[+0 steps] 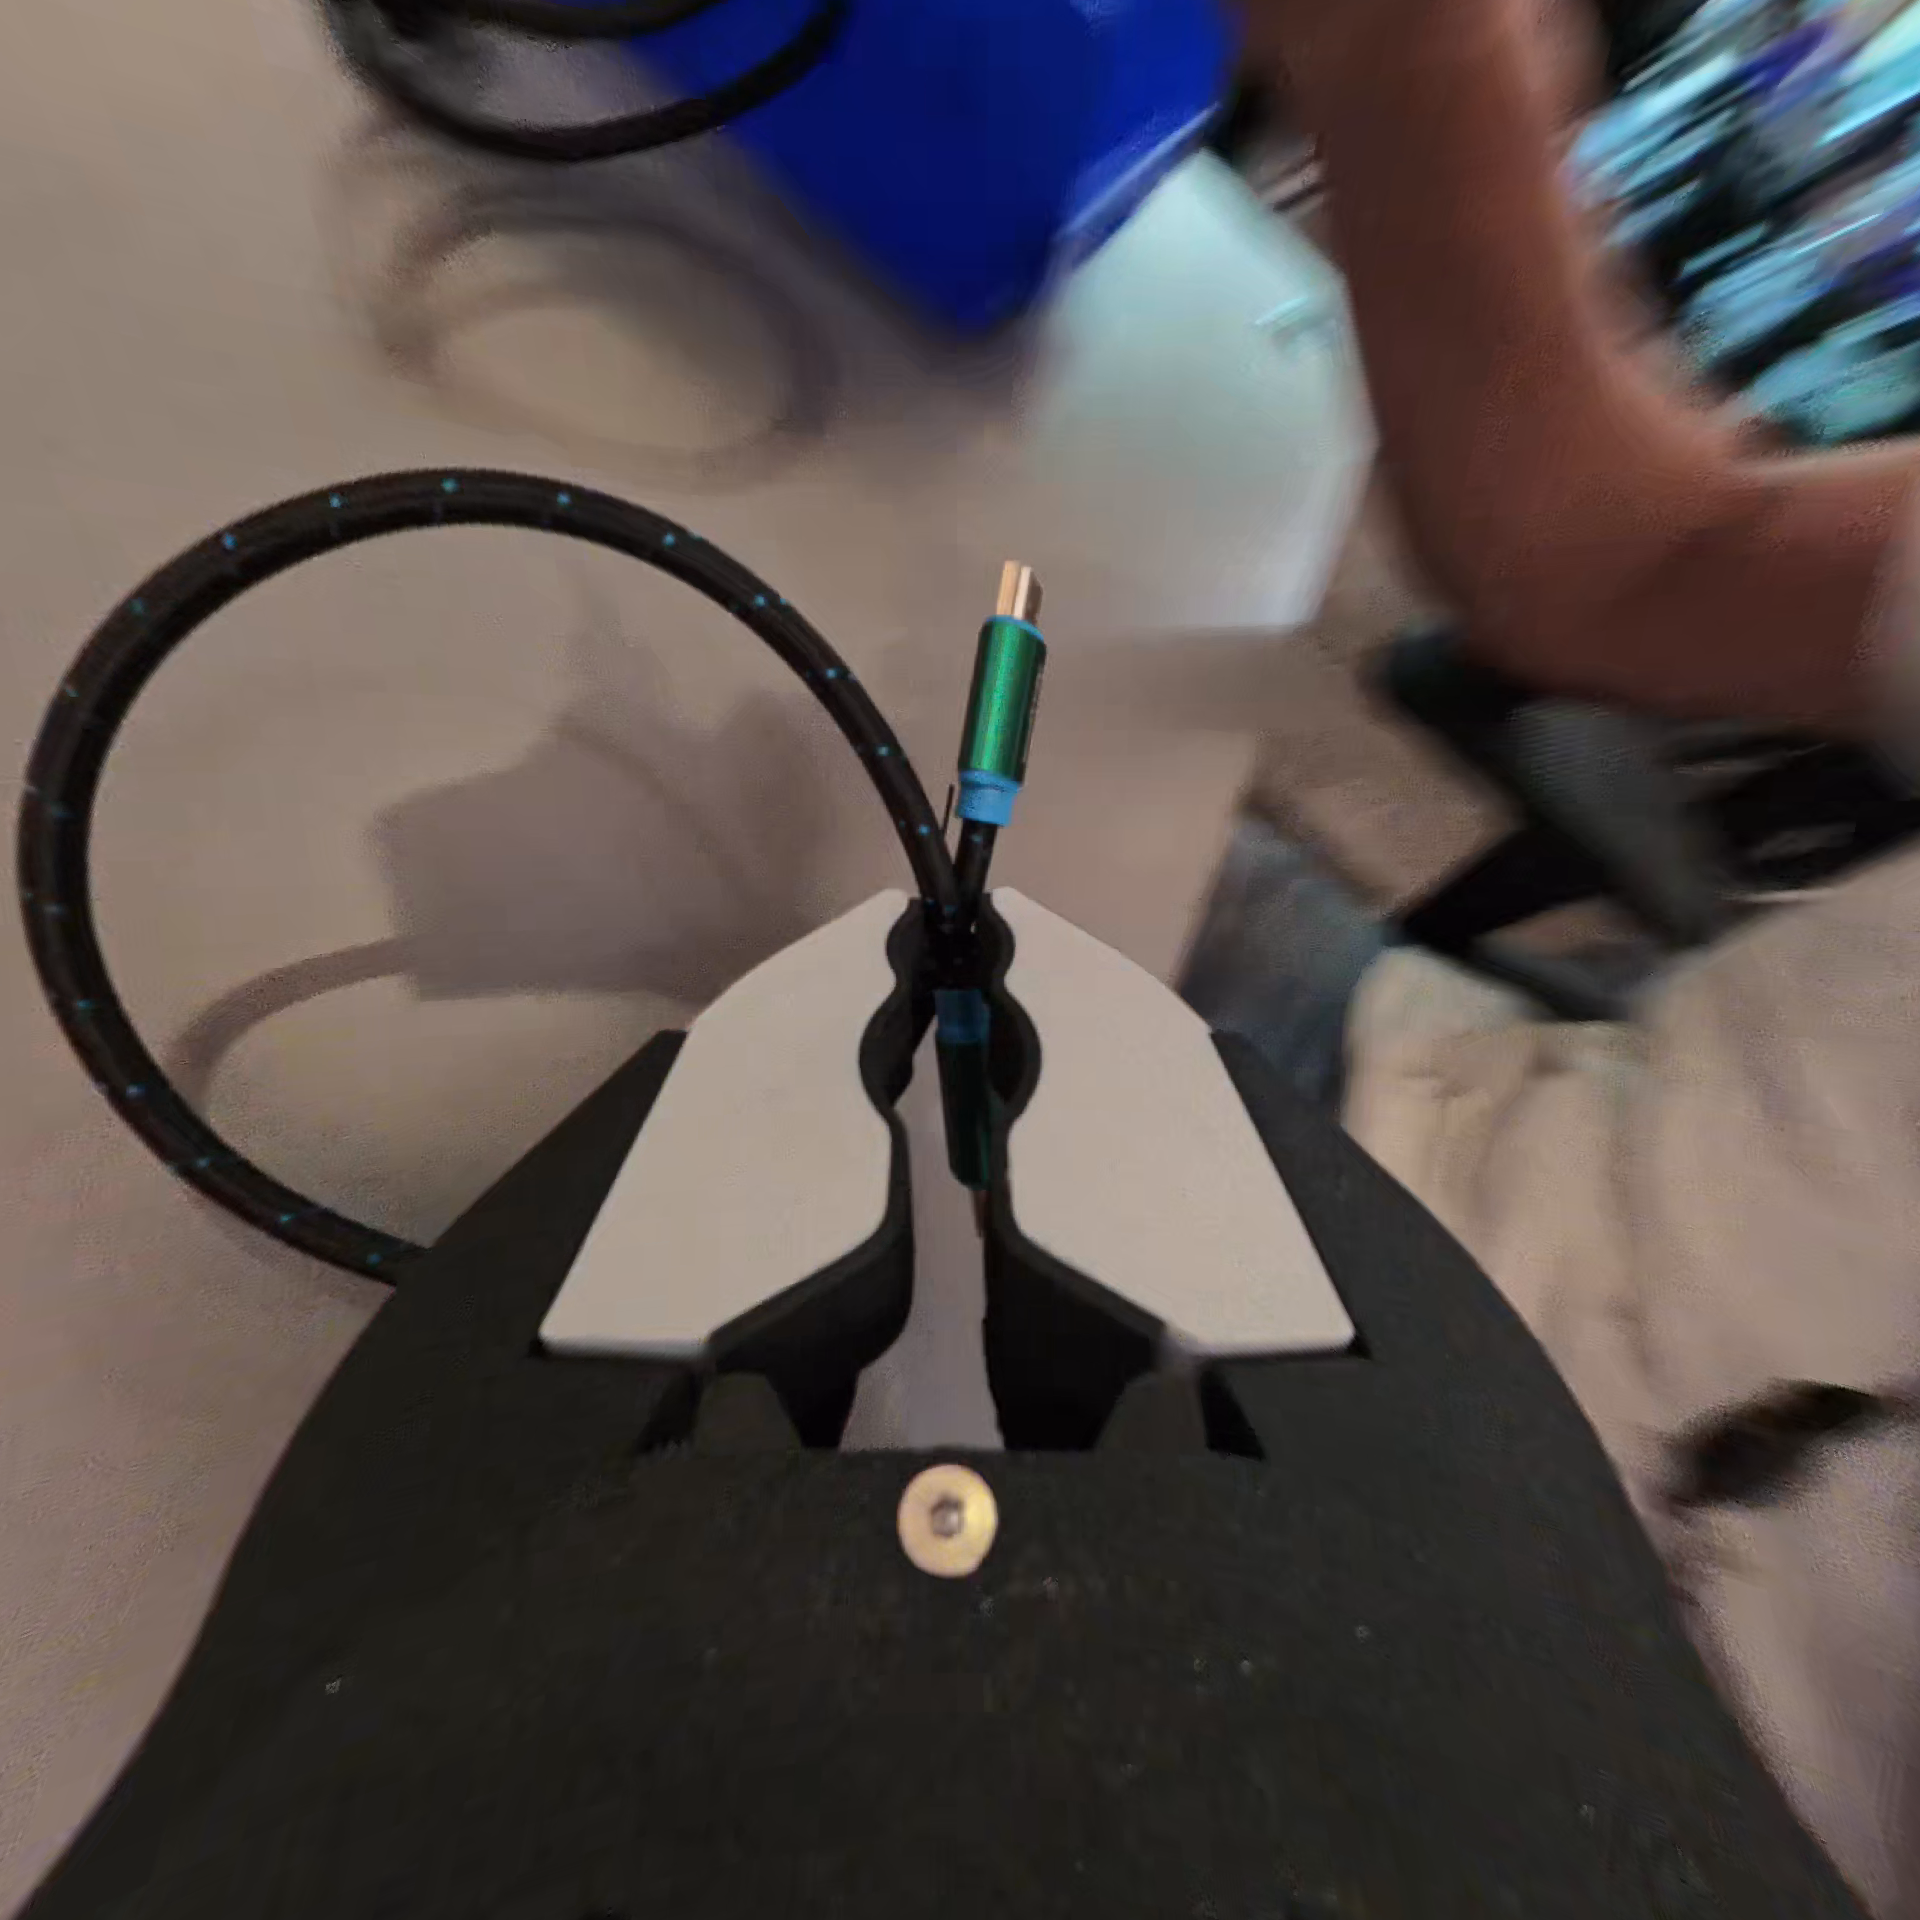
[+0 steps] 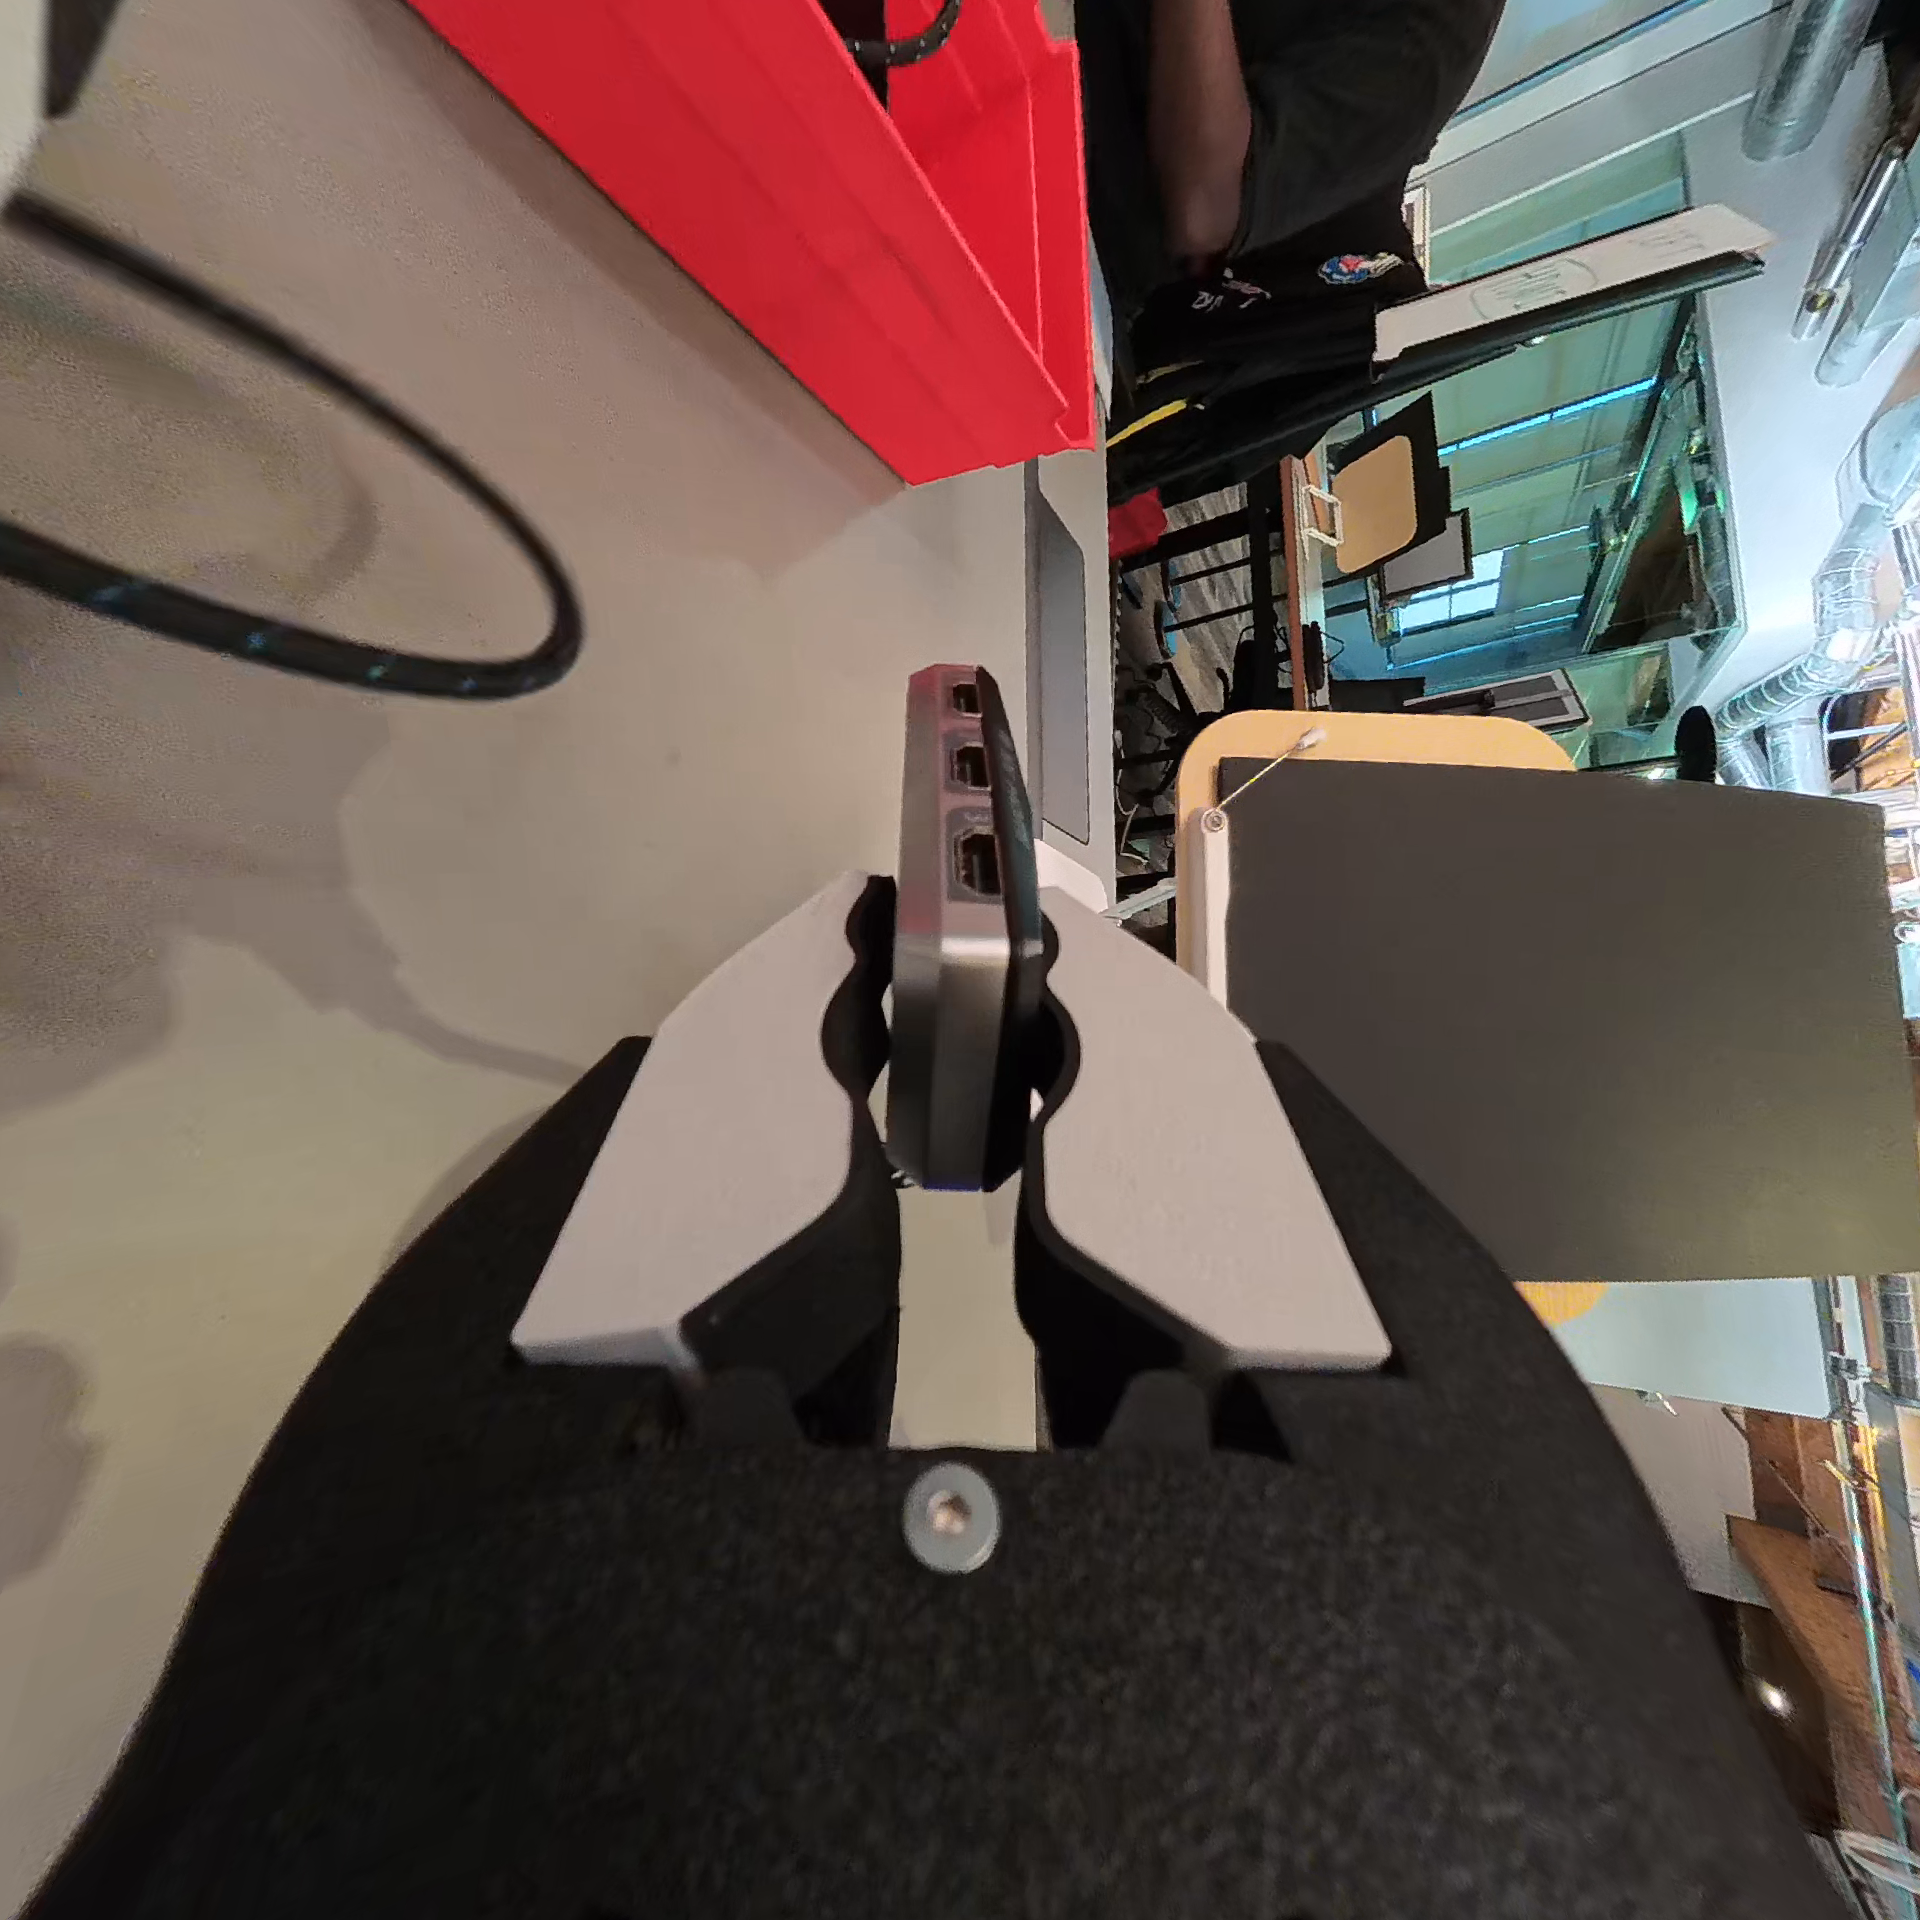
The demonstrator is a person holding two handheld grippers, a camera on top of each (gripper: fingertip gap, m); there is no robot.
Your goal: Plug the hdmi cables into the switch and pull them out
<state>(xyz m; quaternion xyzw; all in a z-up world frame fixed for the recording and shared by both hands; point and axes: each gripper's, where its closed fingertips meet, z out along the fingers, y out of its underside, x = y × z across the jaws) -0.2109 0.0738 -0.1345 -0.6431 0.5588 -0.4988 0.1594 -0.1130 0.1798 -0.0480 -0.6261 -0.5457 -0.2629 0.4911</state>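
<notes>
Left gripper [image 1: 951, 914]: jaws nearly closed, pinching a black braided hdmi cable [image 1: 125, 727] with blue flecks. Cable crosses itself at the fingertips; both strands are squeezed between the pads. Green metallic plug [image 1: 1003, 707] with blue collars stands just beyond the tips, gold connector pointing away from the gripper, free in the air. A second green plug [image 1: 964, 1101] sits down in the gap between the fingers, pointing back toward the gripper body. Rest of the cable swings out left in a wide loop and returns under the gripper's left side.

Background of left wrist view heavily blurred. A blue bin [image 1: 966, 156] lies ahead on the pale table [image 1: 208, 312], with a dark cable [image 1: 582, 125] curving across its near edge; contents cannot be told. A person's forearm [image 1: 1538, 364] crosses at right.

Right gripper [image 2: 961, 935]: jaws part open to the thickness of the switch [image 2: 951, 1029], clamped on its two broad faces. Grey switch held on edge, narrow port side facing the camera, three ports in a row, none occupied. It projects forward past the fingertips.

Red bin [image 2: 831, 229] ahead on the table [image 2: 644, 520], a loop of braided cable [image 2: 914, 36] showing at its rim. Another black cable [image 2: 395, 582] arcs across the table at left, well apart from the switch.
</notes>
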